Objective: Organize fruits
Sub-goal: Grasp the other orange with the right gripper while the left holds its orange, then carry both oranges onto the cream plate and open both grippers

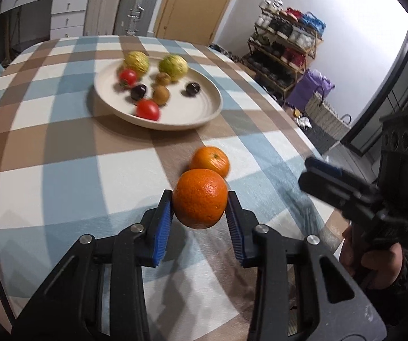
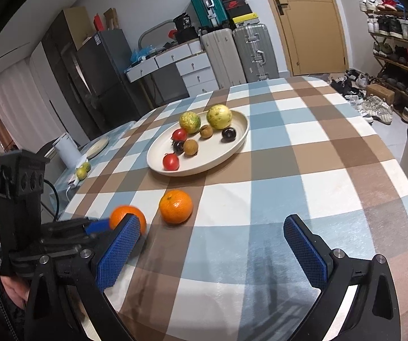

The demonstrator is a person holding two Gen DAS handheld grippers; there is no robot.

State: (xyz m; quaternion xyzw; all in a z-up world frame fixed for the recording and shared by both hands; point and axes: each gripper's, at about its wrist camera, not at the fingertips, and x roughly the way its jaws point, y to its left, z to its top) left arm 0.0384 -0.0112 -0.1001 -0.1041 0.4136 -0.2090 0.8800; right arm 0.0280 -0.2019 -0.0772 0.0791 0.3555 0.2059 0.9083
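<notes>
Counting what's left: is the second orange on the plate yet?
No. The second orange lies on the tablecloth, short of the plate.

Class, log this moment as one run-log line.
left gripper: shut on orange | right gripper: open | second orange: on table | plate: eight fruits

I see a checked tablecloth (image 2: 303,153) on my table. Behind it stand two big suitcases (image 2: 240,54), white drawers (image 2: 195,74) and a brown door (image 2: 306,22). A shoe rack (image 2: 397,48) full of shoes is by the wall.
</notes>
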